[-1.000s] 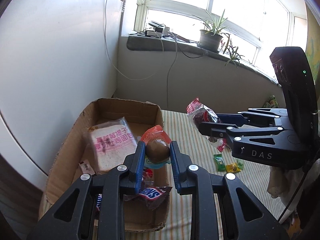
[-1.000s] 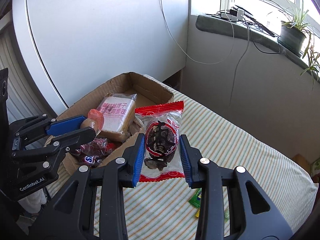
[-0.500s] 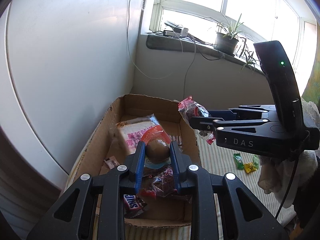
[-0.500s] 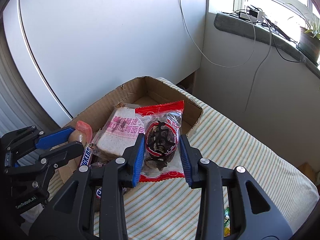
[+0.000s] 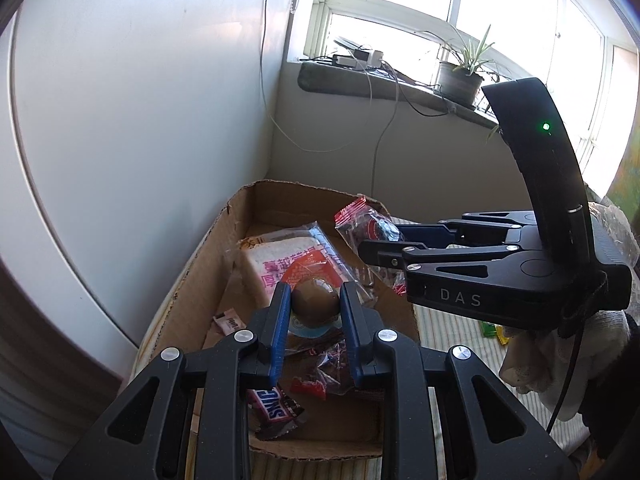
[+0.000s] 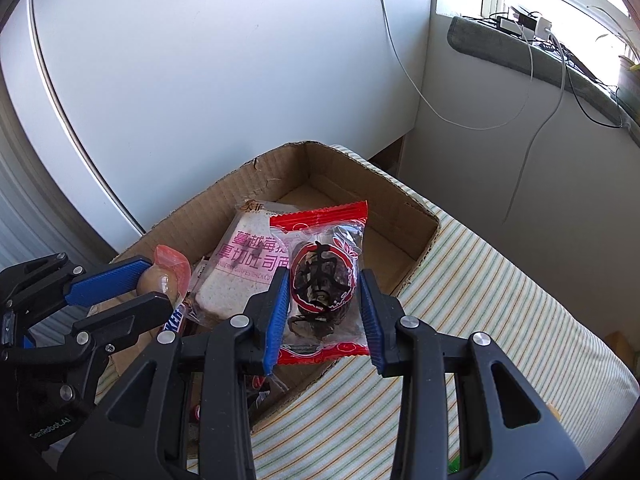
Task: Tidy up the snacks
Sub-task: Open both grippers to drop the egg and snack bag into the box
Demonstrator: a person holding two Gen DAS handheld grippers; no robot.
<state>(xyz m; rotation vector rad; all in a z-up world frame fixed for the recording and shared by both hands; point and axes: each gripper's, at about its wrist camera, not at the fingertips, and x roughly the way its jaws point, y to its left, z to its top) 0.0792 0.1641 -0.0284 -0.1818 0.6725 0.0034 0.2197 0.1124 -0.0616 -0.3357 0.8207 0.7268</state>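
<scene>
My left gripper (image 5: 314, 300) is shut on a brown egg-shaped snack in an orange-red wrapper (image 5: 314, 302) and holds it above the open cardboard box (image 5: 208, 252). My right gripper (image 6: 324, 292) is shut on a red-edged packet of dark dried fruit (image 6: 322, 276) and holds it over the box's right wall (image 6: 424, 248). It also shows in the left wrist view (image 5: 366, 224). In the box lie a packed slice of bread with pink writing (image 5: 272, 260), a Snickers bar (image 5: 272, 402) and other small wrappers (image 5: 320, 372).
The box stands on a striped cloth (image 6: 480, 300) next to a white panel (image 5: 120, 120). Small green and yellow sweets (image 5: 494, 330) lie on the cloth to the right. A windowsill with a potted plant (image 5: 458, 74) and cables is behind.
Both grippers have moved left and forward over the box with their snacks still held. The box now fills more of both views.
</scene>
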